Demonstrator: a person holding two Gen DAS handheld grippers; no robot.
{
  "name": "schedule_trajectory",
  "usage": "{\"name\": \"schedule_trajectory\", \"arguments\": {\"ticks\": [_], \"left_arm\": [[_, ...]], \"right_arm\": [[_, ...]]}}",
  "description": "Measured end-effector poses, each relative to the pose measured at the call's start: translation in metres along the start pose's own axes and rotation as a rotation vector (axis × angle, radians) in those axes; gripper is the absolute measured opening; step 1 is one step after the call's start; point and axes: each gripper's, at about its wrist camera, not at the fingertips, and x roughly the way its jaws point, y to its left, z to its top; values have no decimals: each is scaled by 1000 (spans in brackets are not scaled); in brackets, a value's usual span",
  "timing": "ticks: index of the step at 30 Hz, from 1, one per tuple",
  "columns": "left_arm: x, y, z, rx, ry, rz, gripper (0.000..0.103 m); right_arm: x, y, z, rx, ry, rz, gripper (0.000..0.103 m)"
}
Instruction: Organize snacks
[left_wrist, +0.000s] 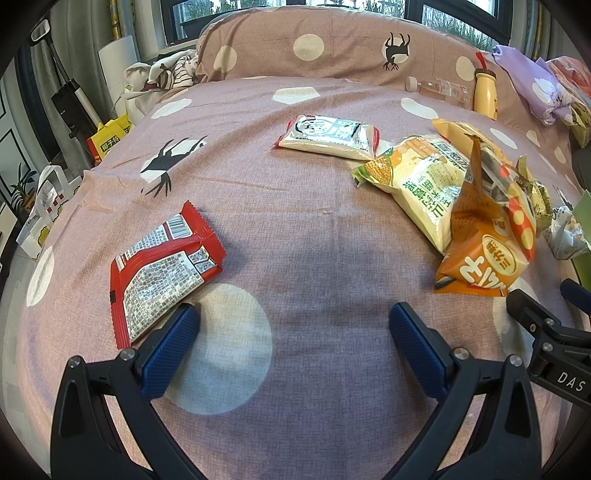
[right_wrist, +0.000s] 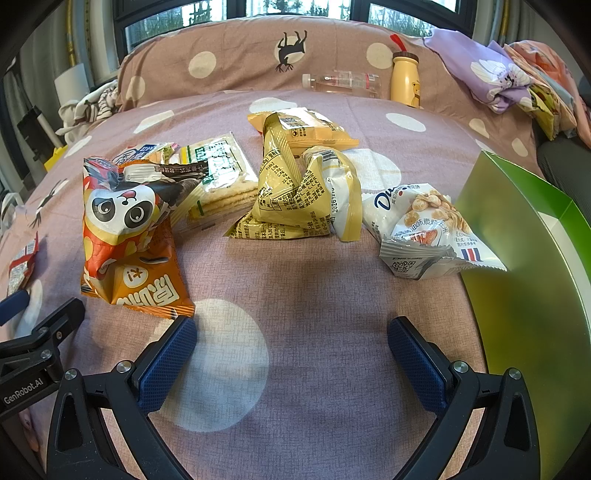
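Note:
Snack packets lie on a pink polka-dot bedspread (left_wrist: 295, 229). My left gripper (left_wrist: 295, 321) is open and empty; a red packet (left_wrist: 162, 266) lies face down just beyond its left finger. Further off are a white packet (left_wrist: 328, 136), a corn-print bag (left_wrist: 421, 184) and an orange panda bag (left_wrist: 484, 243). My right gripper (right_wrist: 291, 332) is open and empty above the bedspread. Ahead of it are the orange panda bag (right_wrist: 129, 236), a cracker pack (right_wrist: 221, 173), yellow packets (right_wrist: 299, 192) and a white nut packet (right_wrist: 424, 229). A green box (right_wrist: 524, 266) stands at the right.
A clear bottle (right_wrist: 343, 83) and a yellow cup (right_wrist: 406, 79) rest against the spotted pillow (right_wrist: 236, 62) at the back. Folded purple cloth (right_wrist: 495, 77) sits at the back right. Bags (left_wrist: 48, 206) and clutter stand on the floor off the bed's left edge.

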Motion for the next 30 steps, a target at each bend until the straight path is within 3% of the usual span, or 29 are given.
{"name": "schedule_trajectory", "arguments": {"ticks": [30], "left_arm": [[-2,3,0,-2,4,-4,103]], "right_arm": [[0,0,0,0,0,0,103]]}}
